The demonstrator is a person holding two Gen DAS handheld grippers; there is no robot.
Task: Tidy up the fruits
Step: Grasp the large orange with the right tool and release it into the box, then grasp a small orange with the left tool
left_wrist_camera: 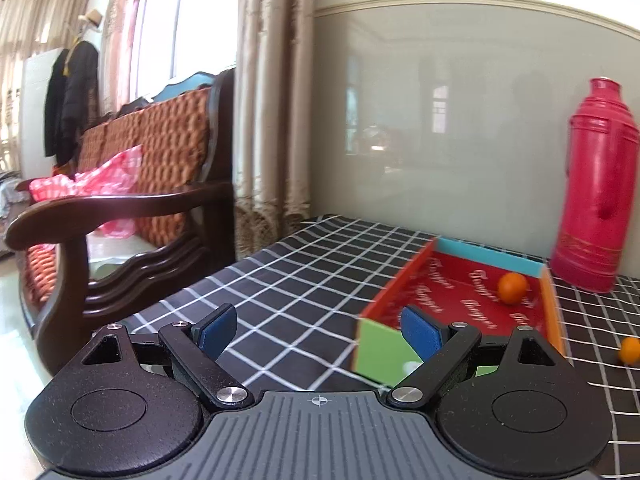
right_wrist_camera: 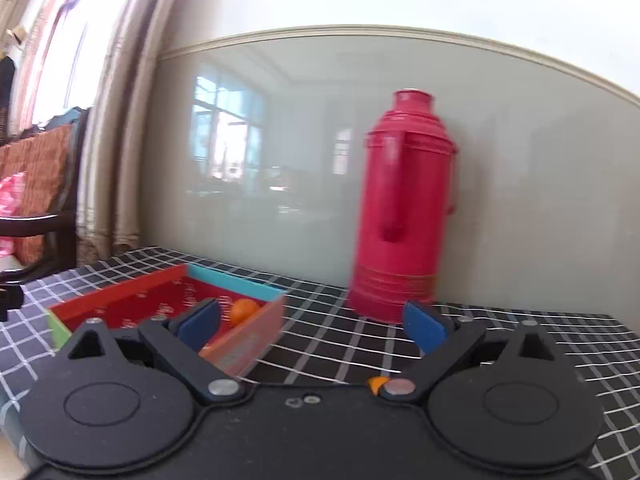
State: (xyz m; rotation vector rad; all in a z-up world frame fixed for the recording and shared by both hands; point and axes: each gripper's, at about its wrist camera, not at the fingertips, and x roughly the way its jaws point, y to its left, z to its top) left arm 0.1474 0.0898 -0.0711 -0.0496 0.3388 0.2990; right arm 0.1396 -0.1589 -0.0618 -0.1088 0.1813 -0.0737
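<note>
1. The landmark is the shallow red cardboard tray (left_wrist_camera: 468, 296) with blue, green and orange walls, lying on the black white-checked table (left_wrist_camera: 280, 280).
2. One small round orange fruit (left_wrist_camera: 513, 288) lies inside the tray, near its blue far wall.
3. A second small orange fruit (left_wrist_camera: 629, 350) lies outside the tray, on the table just past its orange wall, the side where the tall red plastic thermos (right_wrist_camera: 404, 216) stands.
4. The left hand-held gripper (left_wrist_camera: 320, 332) is released, nothing between its pads, at the tray's green near corner.
5. The right hand-held gripper (right_wrist_camera: 312, 326) is released and empty too, beside the tray's orange wall.
6. My judgement: the loose fruit lies on the right gripper's side, apparently low under its body, so that hand is nearer.
</note>
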